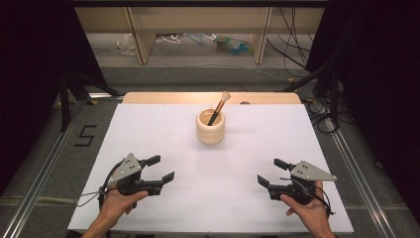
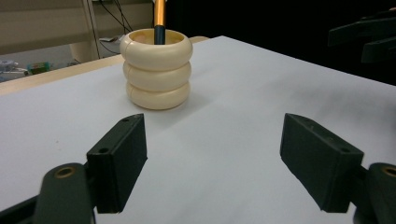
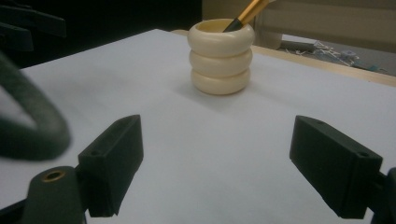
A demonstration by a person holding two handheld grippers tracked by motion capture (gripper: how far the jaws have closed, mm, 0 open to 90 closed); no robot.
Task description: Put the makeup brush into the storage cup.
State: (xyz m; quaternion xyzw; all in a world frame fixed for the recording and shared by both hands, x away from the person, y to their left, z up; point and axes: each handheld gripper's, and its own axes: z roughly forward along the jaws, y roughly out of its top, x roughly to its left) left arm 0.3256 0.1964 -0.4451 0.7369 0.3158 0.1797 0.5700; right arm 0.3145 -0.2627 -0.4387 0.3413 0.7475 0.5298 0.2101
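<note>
I hold a black two-jaw gripper in each hand over a white table (image 1: 163, 148) that spans the middle of the high view. My left gripper (image 1: 161, 168) sits in the lower left of that view, jaws spread wide and pinching nothing; my left hand (image 1: 116, 201) comes in from the bottom edge beneath it. My right gripper (image 1: 271, 172) sits in the lower right, jaws likewise spread and empty, with my right hand (image 1: 303, 208) below it. Both grippers point inward and up the frame, well apart from each other. Above centre in the high view stands a cream holder (image 1: 210, 127) shaped like three stacked rings, upright on the white surface, well apart from both grippers. A brush (image 1: 219, 107) stands in it, leaning to the upper right, its pale bristle head uppermost. In the left gripper view the holder (image 2: 156, 69) appears at upper centre-left beyond my open jaws, the brush's black and gold handle (image 2: 159, 21) rising from it. In the right gripper view the holder (image 3: 221, 56) sits at upper centre.
</note>
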